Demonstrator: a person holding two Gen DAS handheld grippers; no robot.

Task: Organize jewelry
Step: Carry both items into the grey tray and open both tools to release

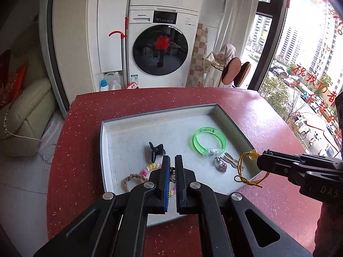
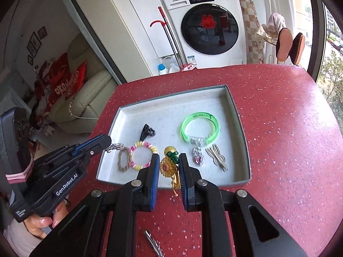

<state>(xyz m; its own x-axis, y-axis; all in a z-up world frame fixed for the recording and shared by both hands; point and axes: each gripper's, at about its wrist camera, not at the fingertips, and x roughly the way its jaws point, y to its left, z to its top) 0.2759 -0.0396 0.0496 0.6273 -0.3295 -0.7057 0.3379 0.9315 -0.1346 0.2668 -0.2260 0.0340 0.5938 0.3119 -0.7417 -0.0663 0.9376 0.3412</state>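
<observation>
left gripper (image 2: 107, 142): jaws near shut, pinching a small silvery chain piece (image 2: 114, 146) at the tray's left edge; you hold it in the air, not set down.
tray (image 2: 240, 115): shallow grey tray on the red counter (image 2: 278, 128), rim all round, jewelry spread over its front half.
braided loop (image 2: 123, 158): tan, front-left of the tray floor, touching the coil beside it.
coil hair tie (image 2: 142, 155): pink and yellow, just right of the braided loop.
black clip (image 2: 146, 131): behind the coil, toward tray centre.
right gripper (image 2: 169, 162): jaws narrow, closed on a gold cord with a sunflower charm (image 2: 166, 167); cord tail hangs past the tray's front edge.
green bangle (image 2: 200, 127): right-centre of the tray, lying flat.
crystal pendant (image 2: 198, 156): in front of the bangle, near touching its clasp.
beige hairpins (image 2: 216, 156): right of the pendant, toward the front-right corner.
loose pin (image 2: 153, 244): on the counter in front of the tray, outside it.
step, my read: both pieces get placed in the tray.
tip left: lower over bare floor at the back-left, clear of the braided loop, then open.
tip right: carry the whole cord past the front rim before release, or the tail drapes out.
risk: dropping the charm on the coil tangles them.
</observation>
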